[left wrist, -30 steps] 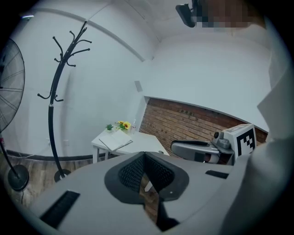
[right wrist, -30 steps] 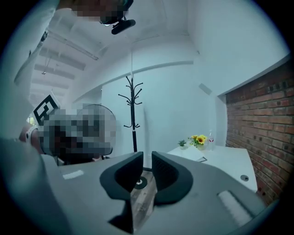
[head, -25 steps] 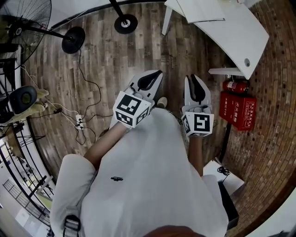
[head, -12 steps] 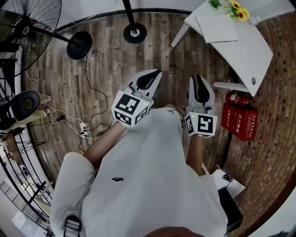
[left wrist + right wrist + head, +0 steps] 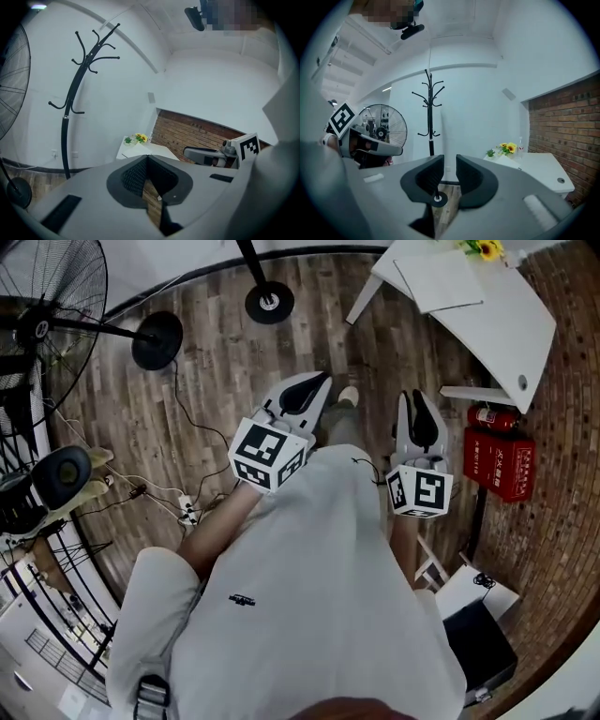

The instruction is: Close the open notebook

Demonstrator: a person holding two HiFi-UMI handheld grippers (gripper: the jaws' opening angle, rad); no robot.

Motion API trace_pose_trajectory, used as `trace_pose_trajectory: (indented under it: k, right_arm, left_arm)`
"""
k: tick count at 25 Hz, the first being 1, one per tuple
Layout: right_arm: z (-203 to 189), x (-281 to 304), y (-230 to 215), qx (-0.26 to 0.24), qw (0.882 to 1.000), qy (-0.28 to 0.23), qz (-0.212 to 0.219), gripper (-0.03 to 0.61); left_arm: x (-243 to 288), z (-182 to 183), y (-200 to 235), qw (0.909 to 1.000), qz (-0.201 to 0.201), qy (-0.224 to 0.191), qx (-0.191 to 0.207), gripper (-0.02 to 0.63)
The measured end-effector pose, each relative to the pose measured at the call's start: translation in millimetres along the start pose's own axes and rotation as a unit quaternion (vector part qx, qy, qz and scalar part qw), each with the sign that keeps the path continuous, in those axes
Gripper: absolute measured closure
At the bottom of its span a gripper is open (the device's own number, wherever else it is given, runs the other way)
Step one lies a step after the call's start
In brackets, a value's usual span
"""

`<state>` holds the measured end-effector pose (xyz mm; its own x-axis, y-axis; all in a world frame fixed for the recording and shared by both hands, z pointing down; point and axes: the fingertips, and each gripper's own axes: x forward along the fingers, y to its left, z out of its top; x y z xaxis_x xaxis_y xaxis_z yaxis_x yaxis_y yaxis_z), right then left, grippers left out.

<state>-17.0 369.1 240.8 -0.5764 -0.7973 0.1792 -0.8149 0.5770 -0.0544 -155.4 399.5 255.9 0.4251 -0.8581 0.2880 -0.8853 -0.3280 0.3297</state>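
The open notebook [image 5: 439,282] lies flat with white pages up on the white table [image 5: 511,329] at the top right, next to sunflowers [image 5: 486,249]. It also shows small and far off in the left gripper view, notebook [image 5: 134,151], and in the right gripper view, notebook [image 5: 508,160]. Both grippers hang in the air over the wooden floor, well short of the table. My left gripper [image 5: 305,395] has its tips [image 5: 147,158] together and holds nothing. My right gripper [image 5: 419,423] keeps a narrow gap between its jaws [image 5: 450,161], with nothing in it.
A coat stand [image 5: 70,117] rises left of the table, its round base [image 5: 269,302] on the floor. A standing fan [image 5: 47,296] and its base [image 5: 157,340] are at the left, with cables and a power strip [image 5: 187,512]. A fire extinguisher [image 5: 492,416] and red box [image 5: 499,463] sit by the brick wall.
The floor has slid under me, and a shoe now shows between the grippers. The right gripper sits further right in the view. Both grippers stay held out in front, empty.
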Motion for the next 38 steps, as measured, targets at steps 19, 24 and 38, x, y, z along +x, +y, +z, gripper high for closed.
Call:
trace_pose_trajectory:
  k: [19,24,38]
  right_arm:
    - [4,115,-112,0.028,0.999,-0.012,-0.014,0.488]
    - [24,169,-161,0.035,0.999,-0.018,-0.012,0.488]
    - [37,253,-272,0.043,0.999,-0.023,-0.023,0.488]
  left_arm:
    - [155,52,17,0.9973,-0.029,0.043,0.051,0.604]
    - [220,93,25,0.9964,-0.036,0.042,0.065,0.604]
    - [363,134,24,0.9925,-0.064,0.061,0.084,0.604]
